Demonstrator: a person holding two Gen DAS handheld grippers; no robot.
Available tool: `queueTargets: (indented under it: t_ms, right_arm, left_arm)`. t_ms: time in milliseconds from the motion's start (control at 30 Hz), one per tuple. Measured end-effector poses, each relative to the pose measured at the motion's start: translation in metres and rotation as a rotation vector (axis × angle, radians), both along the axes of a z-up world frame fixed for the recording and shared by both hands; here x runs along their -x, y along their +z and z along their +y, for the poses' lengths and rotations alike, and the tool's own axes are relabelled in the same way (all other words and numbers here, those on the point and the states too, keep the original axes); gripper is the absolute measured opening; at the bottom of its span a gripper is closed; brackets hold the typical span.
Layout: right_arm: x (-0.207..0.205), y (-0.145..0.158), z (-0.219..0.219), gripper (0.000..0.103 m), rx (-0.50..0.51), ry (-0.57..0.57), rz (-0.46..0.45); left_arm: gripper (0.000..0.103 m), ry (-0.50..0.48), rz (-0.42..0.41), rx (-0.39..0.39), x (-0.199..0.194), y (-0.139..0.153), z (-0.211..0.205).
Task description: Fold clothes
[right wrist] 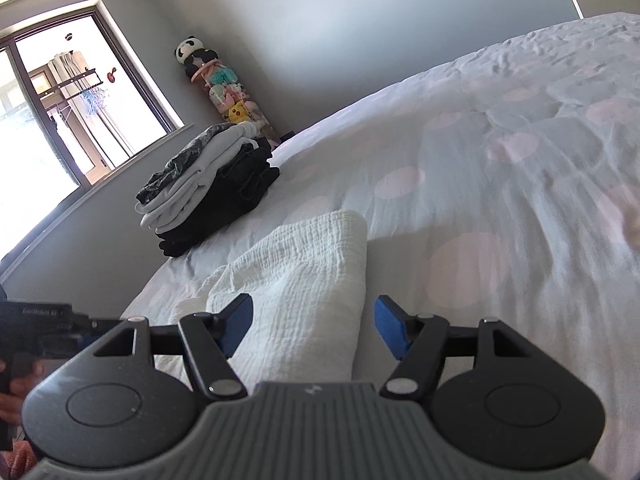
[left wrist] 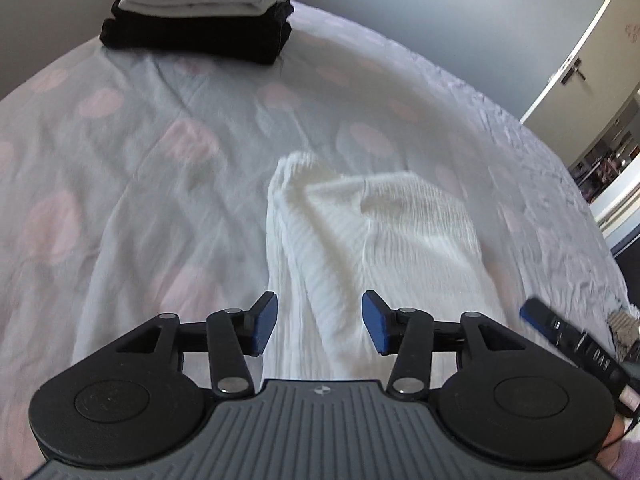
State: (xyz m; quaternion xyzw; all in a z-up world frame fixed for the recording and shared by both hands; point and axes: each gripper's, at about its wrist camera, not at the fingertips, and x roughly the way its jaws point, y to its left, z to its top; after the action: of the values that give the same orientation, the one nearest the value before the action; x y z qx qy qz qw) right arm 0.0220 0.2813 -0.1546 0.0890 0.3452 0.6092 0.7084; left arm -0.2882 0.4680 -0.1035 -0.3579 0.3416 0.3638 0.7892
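A white ribbed garment (left wrist: 360, 240) lies folded into a narrow bundle on the pale bedspread with pink dots (left wrist: 120, 160). My left gripper (left wrist: 320, 322) hovers over its near end, open, and its blue pads touch no cloth. In the right wrist view the same garment (right wrist: 312, 264) shows as a folded pad with a rumpled left side. My right gripper (right wrist: 316, 328) stands open above its near edge, holding nothing. The left gripper's body (right wrist: 40, 320) shows at the far left, in a hand. One finger of the right gripper (left wrist: 560, 332) shows at the lower right of the left wrist view.
A stack of folded black, white and patterned clothes (right wrist: 208, 188) sits near the bed's far corner, also at the top of the left wrist view (left wrist: 200, 8). Beyond it are a window (right wrist: 60, 120), a tower of plush toys (right wrist: 228, 92), and a door (left wrist: 580, 60).
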Motion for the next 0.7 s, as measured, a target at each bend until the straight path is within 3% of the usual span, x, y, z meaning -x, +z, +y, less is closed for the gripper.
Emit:
queueTargets:
  t_ms: [167, 367, 400, 433, 533, 700]
  right_arm:
    - [0.004, 0.011, -0.015, 0.071, -0.025, 0.019, -0.003]
    - [0.01, 0.017, -0.029, 0.071, -0.037, 0.018, -0.014]
    - [0.011, 0.018, -0.03, 0.071, -0.035, 0.018, -0.02]
    - [0.012, 0.018, -0.031, 0.071, -0.034, 0.017, -0.027]
    - [0.013, 0.016, -0.034, 0.071, -0.022, 0.016, -0.038]
    - [0.011, 0.014, -0.038, 0.071, -0.012, 0.004, -0.031]
  left_arm:
    - [0.057, 0.005, 0.014, 0.091, 0.013, -0.013, -0.027]
    - [0.056, -0.006, 0.081, 0.092, 0.013, -0.026, -0.043]
    - [0.049, -0.01, 0.091, 0.085, 0.012, -0.027, -0.045]
    - [0.034, -0.012, 0.096, 0.074, 0.012, -0.027, -0.048]
    - [0.012, -0.06, 0.101, 0.005, 0.006, -0.022, -0.061]
    - [0.006, -0.046, 0.074, -0.096, 0.012, -0.001, -0.079]
